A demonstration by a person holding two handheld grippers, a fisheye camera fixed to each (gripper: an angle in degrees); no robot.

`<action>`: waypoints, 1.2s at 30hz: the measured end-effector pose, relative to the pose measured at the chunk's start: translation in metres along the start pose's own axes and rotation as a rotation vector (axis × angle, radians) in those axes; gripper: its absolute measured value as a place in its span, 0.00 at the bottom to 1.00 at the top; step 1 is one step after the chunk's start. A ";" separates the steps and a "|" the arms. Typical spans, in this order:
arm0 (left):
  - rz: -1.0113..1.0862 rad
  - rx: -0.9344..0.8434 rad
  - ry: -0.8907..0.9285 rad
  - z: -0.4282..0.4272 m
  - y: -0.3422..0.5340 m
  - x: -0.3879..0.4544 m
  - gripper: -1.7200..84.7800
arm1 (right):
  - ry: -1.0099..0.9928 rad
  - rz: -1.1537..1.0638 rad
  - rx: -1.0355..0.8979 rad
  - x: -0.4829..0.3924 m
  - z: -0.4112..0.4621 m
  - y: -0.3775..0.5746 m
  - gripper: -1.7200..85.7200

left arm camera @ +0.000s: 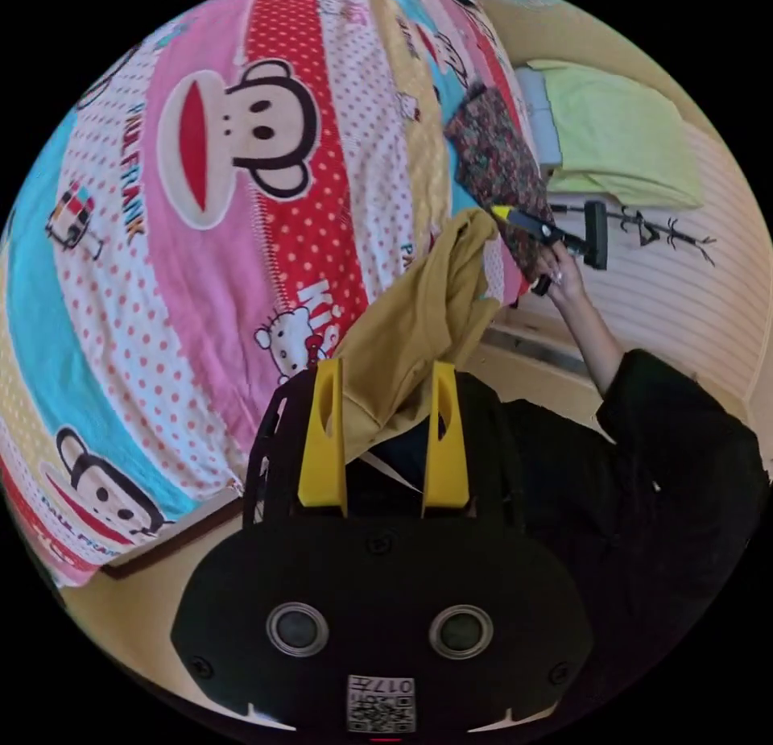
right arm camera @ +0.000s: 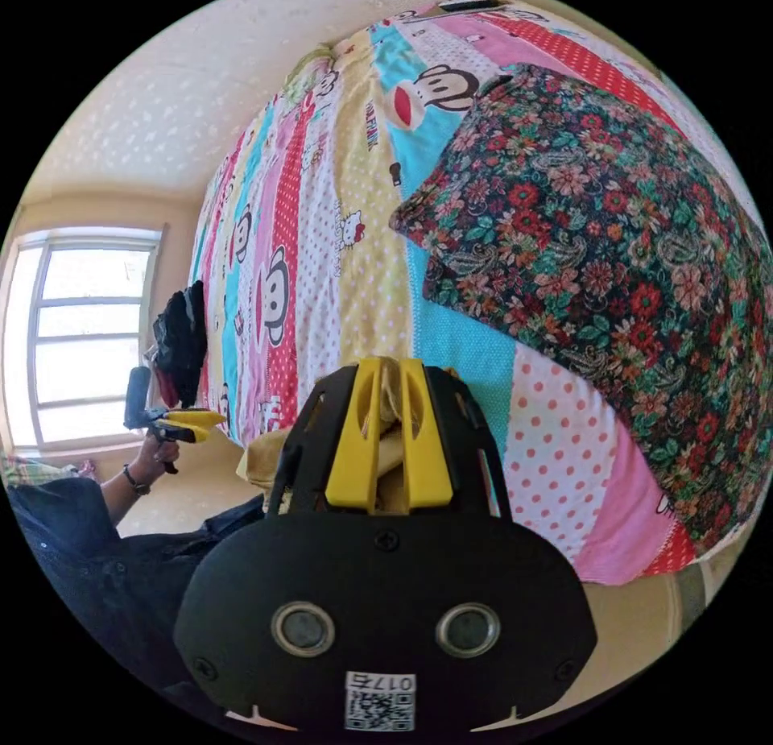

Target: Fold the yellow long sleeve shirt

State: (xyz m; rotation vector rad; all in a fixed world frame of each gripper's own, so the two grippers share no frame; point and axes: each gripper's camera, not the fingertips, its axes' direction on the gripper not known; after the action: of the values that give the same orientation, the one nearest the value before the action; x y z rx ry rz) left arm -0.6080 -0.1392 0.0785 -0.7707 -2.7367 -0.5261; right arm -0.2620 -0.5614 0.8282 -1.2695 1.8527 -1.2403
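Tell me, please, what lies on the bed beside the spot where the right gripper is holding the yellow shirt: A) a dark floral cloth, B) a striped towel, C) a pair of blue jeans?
A: in the right gripper view, a dark floral cloth lies on the cartoon-print bedsheet beside the right gripper, which pinches the yellow shirt.

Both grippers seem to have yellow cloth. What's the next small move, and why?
Probably spread the grippers apart and lower the yellow shirt flat onto the bedspread. It hangs bunched between the left gripper and right gripper, beside the floral cloth, so it can't be folded yet.

Matt yellow cloth shirt; printed cotton-like bedsheet; glossy plastic hand-held gripper.
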 end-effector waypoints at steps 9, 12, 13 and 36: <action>0.341 -0.376 -0.637 0.123 0.023 0.065 0.16 | 0.121 -0.116 -0.126 -0.020 0.021 0.004 0.12; 0.391 -0.449 -0.704 0.139 0.028 0.068 0.14 | 0.151 -0.138 -0.134 -0.026 0.029 0.008 0.13; 0.396 -0.474 -0.733 0.144 0.029 0.068 0.13 | 0.150 -0.119 -0.134 -0.025 0.031 0.007 0.14; -0.287 0.095 0.007 0.043 0.135 -0.015 0.07 | 0.131 -0.283 -0.203 -0.104 0.053 0.069 0.06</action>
State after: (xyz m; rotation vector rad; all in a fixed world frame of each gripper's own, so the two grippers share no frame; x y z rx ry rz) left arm -0.5281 -0.0211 0.0720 -0.3545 -2.8574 -0.4485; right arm -0.2042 -0.4773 0.7386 -1.6411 1.9828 -1.3334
